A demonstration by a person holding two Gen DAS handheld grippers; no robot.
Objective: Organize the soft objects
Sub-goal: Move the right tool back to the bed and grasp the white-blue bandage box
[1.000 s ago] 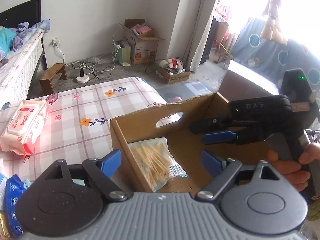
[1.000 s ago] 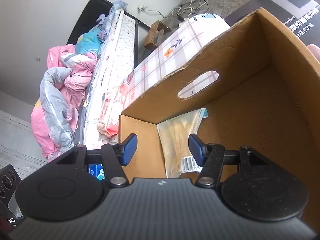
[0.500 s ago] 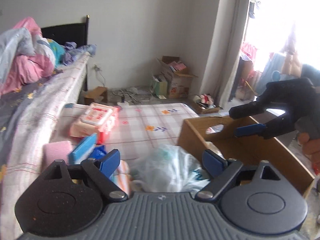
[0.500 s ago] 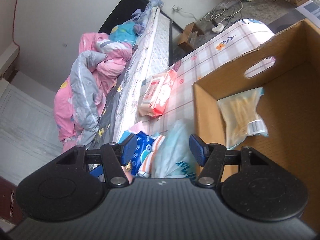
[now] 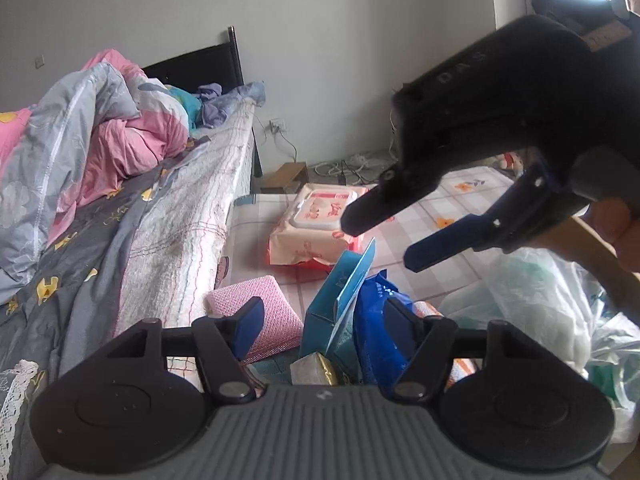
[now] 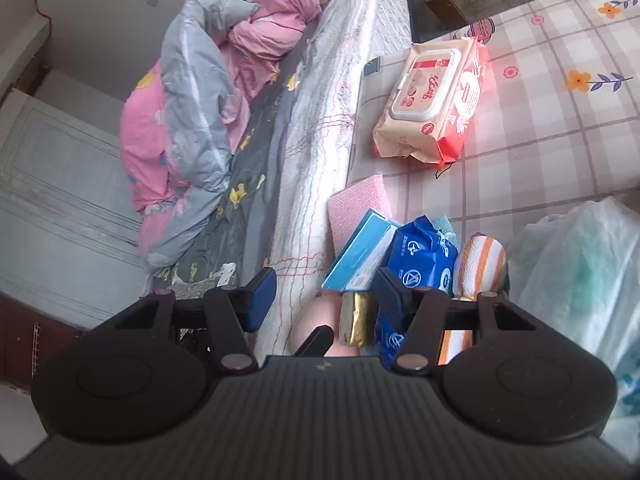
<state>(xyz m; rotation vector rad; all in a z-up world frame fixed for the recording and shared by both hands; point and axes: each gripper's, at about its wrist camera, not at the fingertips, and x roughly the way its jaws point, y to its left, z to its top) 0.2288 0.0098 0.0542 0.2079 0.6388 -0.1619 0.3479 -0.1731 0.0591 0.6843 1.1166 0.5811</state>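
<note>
A pile of soft goods lies on the checked tablecloth (image 6: 560,128): a pink sponge (image 5: 260,312) (image 6: 360,204), a light-blue box (image 5: 340,300) (image 6: 360,252), a dark-blue tissue pack (image 5: 376,320) (image 6: 424,256), an orange-striped cloth roll (image 6: 480,260) and a gold-wrapped packet (image 6: 354,320). A wet-wipes pack (image 5: 320,220) (image 6: 436,100) lies farther off. My left gripper (image 5: 324,332) is open and empty, low over the pile. My right gripper (image 6: 324,296) is open and empty above the same pile; it also shows in the left wrist view (image 5: 384,236).
A bed with a pink and grey quilt (image 5: 80,140) (image 6: 208,92) borders the table on the left. A clear plastic bag of pale goods (image 5: 540,304) (image 6: 580,272) lies at the right. A small wooden stool (image 5: 284,172) and cables are on the floor behind.
Both grippers have swung away from the cardboard box, leftward to the pile of soft goods beside the bed. The box is out of view. Both stay open and empty.
</note>
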